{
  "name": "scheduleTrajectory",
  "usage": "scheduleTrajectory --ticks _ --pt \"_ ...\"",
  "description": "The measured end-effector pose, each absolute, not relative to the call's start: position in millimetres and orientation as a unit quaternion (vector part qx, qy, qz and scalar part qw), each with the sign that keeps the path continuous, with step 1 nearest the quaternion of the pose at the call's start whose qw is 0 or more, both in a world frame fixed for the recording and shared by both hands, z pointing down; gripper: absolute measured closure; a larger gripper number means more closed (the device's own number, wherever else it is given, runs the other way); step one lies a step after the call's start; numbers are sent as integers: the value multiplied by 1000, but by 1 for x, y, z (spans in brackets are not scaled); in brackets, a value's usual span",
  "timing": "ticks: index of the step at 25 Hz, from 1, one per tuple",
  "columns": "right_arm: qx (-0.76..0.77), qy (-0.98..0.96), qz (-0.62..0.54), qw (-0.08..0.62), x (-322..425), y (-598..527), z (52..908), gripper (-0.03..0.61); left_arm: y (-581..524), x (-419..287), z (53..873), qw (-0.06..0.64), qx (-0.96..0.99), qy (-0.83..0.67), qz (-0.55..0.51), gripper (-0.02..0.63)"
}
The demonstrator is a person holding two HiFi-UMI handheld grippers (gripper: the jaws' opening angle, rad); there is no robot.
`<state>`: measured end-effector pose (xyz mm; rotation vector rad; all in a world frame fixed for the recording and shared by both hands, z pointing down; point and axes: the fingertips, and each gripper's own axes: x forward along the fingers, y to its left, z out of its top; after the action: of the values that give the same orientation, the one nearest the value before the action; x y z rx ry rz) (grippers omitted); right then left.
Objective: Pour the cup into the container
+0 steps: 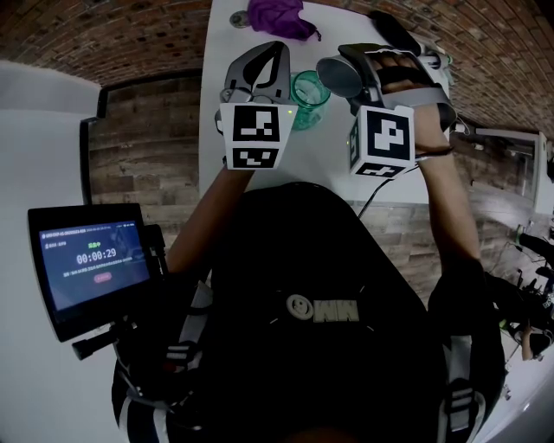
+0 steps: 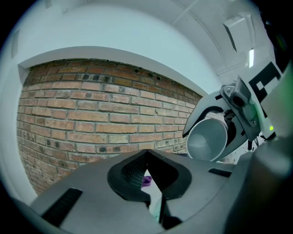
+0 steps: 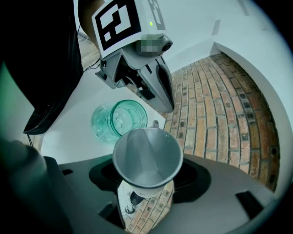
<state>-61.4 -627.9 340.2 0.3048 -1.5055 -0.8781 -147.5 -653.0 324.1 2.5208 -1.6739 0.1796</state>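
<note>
White table underneath. Left gripper closed, nothing pinched, just left of green glass container, upright on table. Right gripper clamped on grey cup, tipped towards container, rim close beside it. Purple cloth at far edge.

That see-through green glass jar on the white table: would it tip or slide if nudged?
The green glass jar looks short and wide, so it probably slides rather than tips. Smooth glass on the smooth white table likely grips little. Being glass, it may break if dropped.
</note>
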Motion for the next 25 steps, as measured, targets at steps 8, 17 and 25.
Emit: scheduleTrajectory --ticks 8,17,25 --pt "133 -662 -382 631 -62 -627 341 291 -650 -144 325 46 840 -539 54 611" --pt "130 -661 -391 628 -64 -628 340 291 -650 -145 322 38 841 -537 51 609" --pt "130 -662 -394 625 -66 -628 340 291 -650 -146 324 39 841 -538 54 609"
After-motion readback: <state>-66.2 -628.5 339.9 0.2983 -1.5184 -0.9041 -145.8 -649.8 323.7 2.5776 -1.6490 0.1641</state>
